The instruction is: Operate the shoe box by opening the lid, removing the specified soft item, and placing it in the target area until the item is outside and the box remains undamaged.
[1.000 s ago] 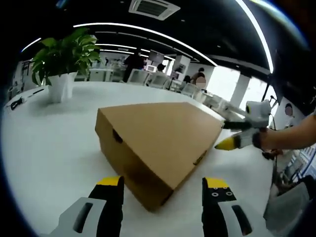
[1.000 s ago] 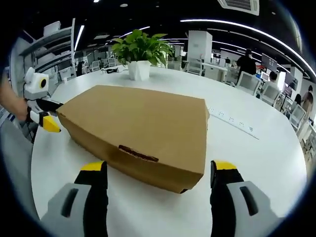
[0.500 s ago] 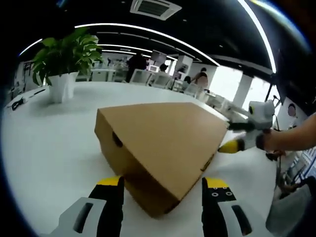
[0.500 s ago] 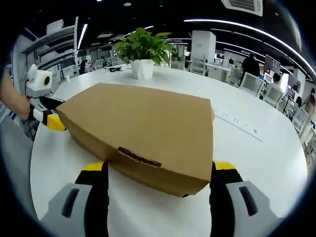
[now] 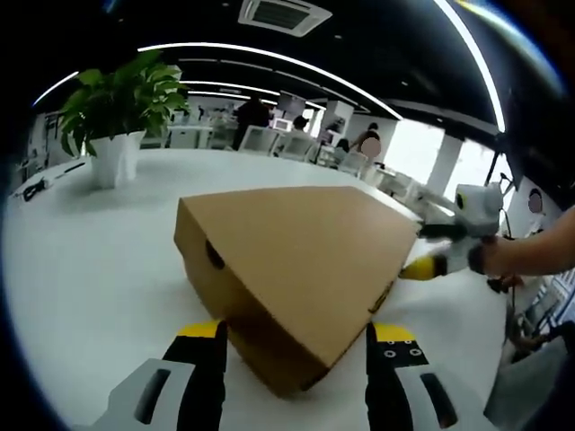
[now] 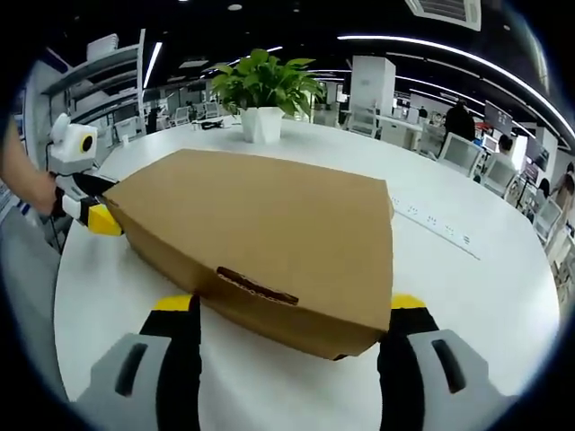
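A closed brown cardboard shoe box (image 5: pixel 287 260) lies on the round white table (image 5: pixel 99 260); no soft item shows. In the left gripper view one corner of the box points between the jaws of my open left gripper (image 5: pixel 292 346), close to them. My right gripper (image 5: pixel 422 265) comes in from the right at the box's far edge, held by a hand. In the right gripper view the shoe box (image 6: pixel 269 233) shows its long side with a slot. My open right gripper (image 6: pixel 292 319) straddles that side's lower edge. The left gripper (image 6: pixel 94 220) sits at the box's left corner.
A potted green plant (image 5: pixel 117 112) in a white pot stands at the table's far side, and the plant (image 6: pixel 260 90) is behind the box in the right gripper view. A strip (image 6: pixel 440 224) lies on the table right of the box. Desks, chairs and people fill the office behind.
Both cameras have closed in on the box, which now reaches between each pair of jaws. Its lid stays shut and both grippers stay open.
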A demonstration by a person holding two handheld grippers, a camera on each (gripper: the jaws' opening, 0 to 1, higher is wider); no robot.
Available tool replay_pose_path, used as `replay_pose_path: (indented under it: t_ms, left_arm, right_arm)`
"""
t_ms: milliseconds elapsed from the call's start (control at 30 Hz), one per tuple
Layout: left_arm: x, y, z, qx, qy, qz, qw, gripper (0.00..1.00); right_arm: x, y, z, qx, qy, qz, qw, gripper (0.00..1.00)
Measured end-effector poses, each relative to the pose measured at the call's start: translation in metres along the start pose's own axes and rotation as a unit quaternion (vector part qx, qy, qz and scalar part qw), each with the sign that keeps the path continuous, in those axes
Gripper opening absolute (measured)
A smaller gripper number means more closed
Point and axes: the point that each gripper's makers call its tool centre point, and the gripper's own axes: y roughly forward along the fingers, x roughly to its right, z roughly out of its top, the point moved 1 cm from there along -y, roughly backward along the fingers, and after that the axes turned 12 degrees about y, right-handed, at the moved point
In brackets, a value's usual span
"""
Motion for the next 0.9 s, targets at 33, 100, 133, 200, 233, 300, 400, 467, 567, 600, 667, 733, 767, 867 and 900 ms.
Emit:
replay_pose_path:
  t_ms: [33, 100, 133, 200, 233, 300, 400, 467, 567, 600, 667, 733, 767, 867, 900]
  left_arm:
    - [0.0, 0.0, 0.0, -0.001, 0.003, 0.0, 1.0, 0.63]
    - [0.0, 0.0, -0.001, -0.003, 0.006, 0.001, 1.0, 0.63]
    - [0.0, 0.0, -0.001, -0.003, 0.006, 0.001, 1.0, 0.62]
    - [0.0, 0.0, -0.001, -0.003, 0.01, 0.002, 0.9999, 0.62]
    - [0.0, 0.0, -0.002, -0.006, 0.017, 0.003, 0.9998, 0.61]
    - [0.0, 0.0, -0.002, -0.007, 0.021, 0.003, 0.9998, 0.61]
    - [-0.001, 0.001, -0.002, -0.008, 0.023, 0.0, 0.9997, 0.6]
    - [-0.001, 0.0, -0.002, -0.011, 0.025, -0.002, 0.9996, 0.6]
    - [-0.003, 0.0, -0.003, -0.012, 0.03, -0.002, 0.9995, 0.6]
    - [-0.003, 0.0, -0.003, -0.011, 0.031, -0.001, 0.9994, 0.6]
    - [-0.004, 0.0, -0.003, -0.012, 0.033, -0.001, 0.9994, 0.6]
    - [-0.004, -0.001, -0.004, -0.012, 0.034, -0.001, 0.9994, 0.59]
    - [-0.004, -0.001, -0.004, -0.011, 0.034, -0.001, 0.9994, 0.59]
    - [-0.007, -0.004, -0.006, -0.011, 0.035, -0.003, 0.9993, 0.58]
    - [-0.007, -0.004, -0.006, -0.011, 0.035, -0.004, 0.9993, 0.58]
  right_arm:
    - [0.0, 0.0, 0.0, 0.0, -0.001, -0.001, 1.0, 0.75]
    - [0.001, 0.0, 0.0, 0.0, -0.002, -0.002, 1.0, 0.75]
    - [0.002, 0.0, 0.0, 0.001, -0.006, -0.004, 1.0, 0.74]
    - [0.003, -0.001, -0.001, -0.001, -0.012, -0.007, 0.9999, 0.71]
    - [0.004, -0.001, 0.0, 0.0, -0.014, -0.008, 0.9999, 0.71]
    - [0.004, -0.001, 0.0, -0.001, -0.012, -0.009, 0.9999, 0.71]
    - [0.002, -0.002, -0.001, -0.001, -0.008, -0.01, 0.9999, 0.7]
    - [0.001, -0.004, -0.002, 0.0, -0.004, -0.01, 0.9999, 0.7]
    - [-0.004, -0.006, -0.003, 0.002, 0.002, -0.011, 0.9999, 0.71]
    - [-0.005, -0.006, -0.003, 0.003, 0.004, -0.013, 0.9999, 0.71]
    - [-0.007, -0.008, -0.004, 0.004, 0.007, -0.016, 0.9998, 0.7]
    - [-0.008, -0.009, -0.005, 0.005, 0.01, -0.019, 0.9998, 0.7]
    - [-0.009, -0.01, -0.006, 0.006, 0.011, -0.022, 0.9997, 0.7]
    - [-0.013, -0.011, -0.007, 0.007, 0.015, -0.027, 0.9995, 0.7]
    - [-0.013, -0.012, -0.007, 0.007, 0.015, -0.027, 0.9995, 0.7]
